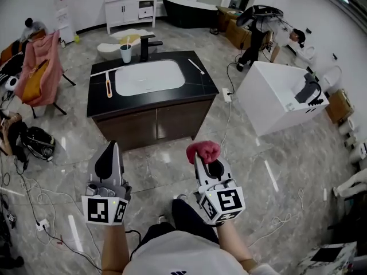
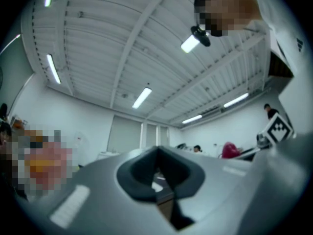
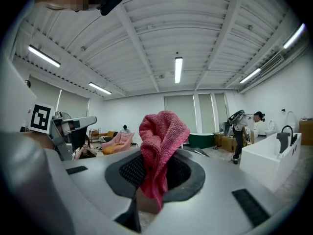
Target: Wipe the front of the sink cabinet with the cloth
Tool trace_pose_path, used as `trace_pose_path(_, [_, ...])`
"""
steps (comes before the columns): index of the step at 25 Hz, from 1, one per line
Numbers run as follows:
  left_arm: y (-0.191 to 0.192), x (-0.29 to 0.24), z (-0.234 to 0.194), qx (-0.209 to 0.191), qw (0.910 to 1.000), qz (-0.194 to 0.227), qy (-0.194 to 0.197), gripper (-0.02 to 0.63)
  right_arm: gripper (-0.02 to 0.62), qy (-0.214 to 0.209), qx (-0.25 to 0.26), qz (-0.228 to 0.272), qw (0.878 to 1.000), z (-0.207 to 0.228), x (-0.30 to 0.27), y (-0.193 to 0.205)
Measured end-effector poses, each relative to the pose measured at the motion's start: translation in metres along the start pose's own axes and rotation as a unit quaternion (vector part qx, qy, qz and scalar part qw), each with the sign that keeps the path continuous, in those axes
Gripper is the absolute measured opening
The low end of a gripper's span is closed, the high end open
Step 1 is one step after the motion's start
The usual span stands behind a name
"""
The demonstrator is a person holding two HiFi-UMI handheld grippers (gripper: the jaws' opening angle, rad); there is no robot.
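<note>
My right gripper [image 1: 202,160] is clamped on the red cloth [image 1: 203,150], well short of the sink cabinet [image 1: 153,125]. My left gripper [image 1: 110,151] is closed, empty. I should step nearer, press the cloth flat, and wipe in overlapping passes.

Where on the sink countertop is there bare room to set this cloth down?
Barest on the countertop: the front-right corner, between basin and right edge, with a white stick behind it, and the narrow front strip. Left of the basin lies an orange tool; the back is crowded with cup and faucet.
</note>
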State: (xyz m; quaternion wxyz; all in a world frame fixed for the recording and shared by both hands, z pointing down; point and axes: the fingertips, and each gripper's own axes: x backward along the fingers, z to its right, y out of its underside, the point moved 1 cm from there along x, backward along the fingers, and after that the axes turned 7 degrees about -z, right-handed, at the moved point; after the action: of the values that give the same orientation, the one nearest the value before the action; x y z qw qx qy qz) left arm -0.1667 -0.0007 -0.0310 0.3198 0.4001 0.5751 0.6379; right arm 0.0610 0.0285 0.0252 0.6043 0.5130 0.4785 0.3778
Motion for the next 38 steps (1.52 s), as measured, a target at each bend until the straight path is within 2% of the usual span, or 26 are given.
trace_pose_path(6, [0.010,-0.024,-0.013,-0.002,1.0000,-0.007,-0.005,0.005,0.077,-0.002,-0.004,-0.008,1.000,0.013,-0.033,0.002])
trace_pose_path(14, [0.010,-0.069,-0.046,-0.011,0.9987,-0.004,-0.049,0.005,0.077,-0.043,0.006,-0.001,0.999,0.027,-0.104,-0.020])
trace_pose_path(21, [0.018,-0.115,-0.057,-0.019,0.9978,-0.010,-0.063,0.005,0.077,-0.075,0.017,-0.017,0.997,0.043,-0.163,-0.026])
trace_pose_path(28, [0.046,-0.145,-0.070,-0.008,0.9961,-0.035,-0.080,0.005,0.077,-0.105,0.021,-0.062,0.992,0.049,-0.210,-0.004])
trace_pose_path(38, [0.088,-0.173,-0.079,0.001,0.9916,-0.080,-0.101,0.006,0.077,-0.141,0.006,-0.145,0.979,0.058,-0.259,0.056])
